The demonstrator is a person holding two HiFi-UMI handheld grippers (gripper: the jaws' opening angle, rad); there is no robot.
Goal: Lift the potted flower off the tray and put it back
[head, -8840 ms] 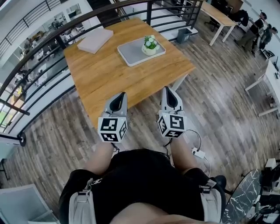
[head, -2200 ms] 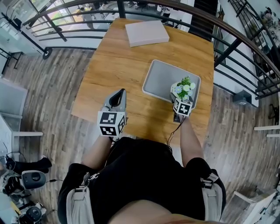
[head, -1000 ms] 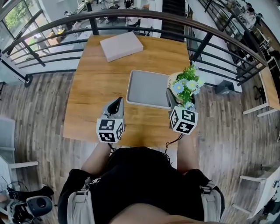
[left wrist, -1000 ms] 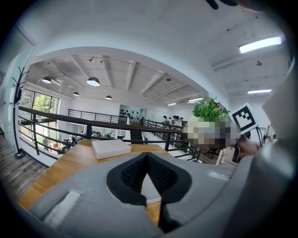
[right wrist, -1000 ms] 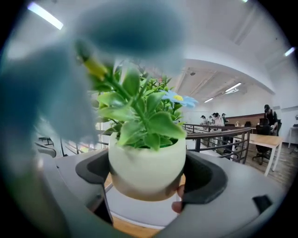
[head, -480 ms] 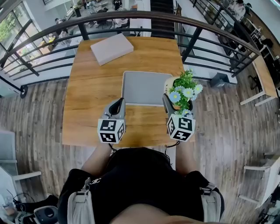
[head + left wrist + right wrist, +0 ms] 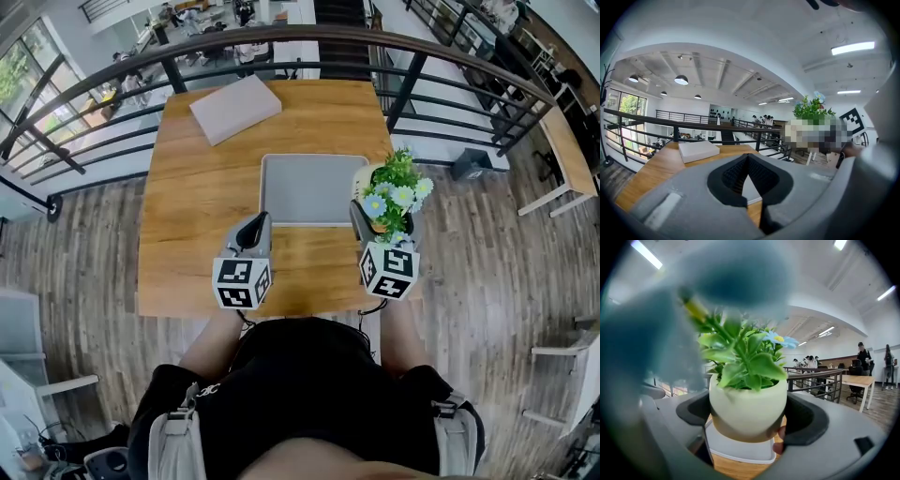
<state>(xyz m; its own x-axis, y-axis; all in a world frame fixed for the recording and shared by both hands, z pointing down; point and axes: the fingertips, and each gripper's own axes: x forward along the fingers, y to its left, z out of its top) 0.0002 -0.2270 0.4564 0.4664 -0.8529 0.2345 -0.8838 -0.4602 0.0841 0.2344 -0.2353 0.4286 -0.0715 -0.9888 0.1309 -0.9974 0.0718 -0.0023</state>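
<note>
- My right tongs [image 7: 750, 417] are spread wide and pinching the potted flower [image 7: 747, 401], one dark pad on each side of the pale round pot, about at its widest part.
- The pot is off the tray [image 7: 305, 187] and in the air. From the head view it appears to hang over the right side of the tabletop [image 7: 197, 187], just beside the tray's right rim.
- My left tongs [image 7: 747, 180] are pressed together with nothing in them, held low over the near part of the tabletop by the tray's near left corner.
- The step in hand, as I judge it, is carrying the pot back over the tray and lowering it.
- First risk: the pot wall is smooth and curved, so if my squeeze eases it could slide down through the pads or tip forward.
- Second risk: I am close to the tabletop's right edge. A slip here might send the pot to the floor rather than onto the tray.
- Third risk: leaves and blurred petals fill much of the right gripper view, so I may misjudge where the base is and land it on the raised rim, leaving it tilted.
- Fourth risk: letting go before the base is flat could make it rock or topple.
- Fifth risk: the tray looks light. Coming in sideways and low could shove it across the wood.
- My idle left tongs sit near the tray and could nudge it if I drift.
</note>
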